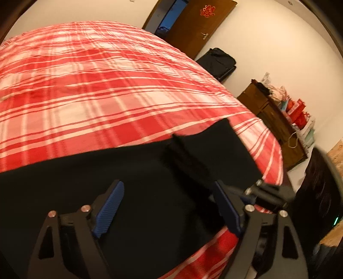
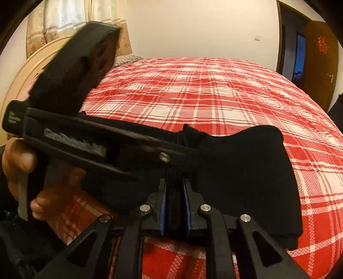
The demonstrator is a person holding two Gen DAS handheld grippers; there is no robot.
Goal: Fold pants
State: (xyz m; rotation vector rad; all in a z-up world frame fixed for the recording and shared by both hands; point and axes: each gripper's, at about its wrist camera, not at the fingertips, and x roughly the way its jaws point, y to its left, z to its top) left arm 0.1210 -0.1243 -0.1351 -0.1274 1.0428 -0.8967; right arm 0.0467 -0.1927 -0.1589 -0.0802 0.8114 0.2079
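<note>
The black pants (image 1: 107, 182) lie on the bed (image 1: 107, 85), whose red and white checked cover fills most of both views. In the left wrist view the dark cloth spreads across the lower half of the frame, with a squared end reaching toward the right edge of the bed.

The left gripper (image 1: 167, 206) hangs over this cloth with its blue-padded fingers (image 1: 109, 208) well apart; nothing is pinched between them, only the pants lying beneath. Part of the other tool shows dark just beyond the right-hand finger.

In the right wrist view the right gripper (image 2: 174, 206) has its blue fingers (image 2: 163, 206) nearly together, clamped on a thin bunch of black cloth at the lower middle of the frame. From there the pants (image 2: 246, 171) spread out to the right as a folded, rounded panel on the cover. The left gripper's black body (image 2: 85, 139) crosses the left half of that frame at a slant, held by a hand (image 2: 17, 158) at the left edge, its tip close above the clamped cloth.

Along the right of the left wrist view stand a brown door (image 1: 199, 23) at the top, a black bag (image 1: 218, 62) against the wall, and a wooden cabinet (image 1: 272, 120) piled with red and pale bags. A curtain (image 2: 64, 19) hangs at the upper left of the right wrist view, above a pale curved headboard (image 2: 27, 79).
</note>
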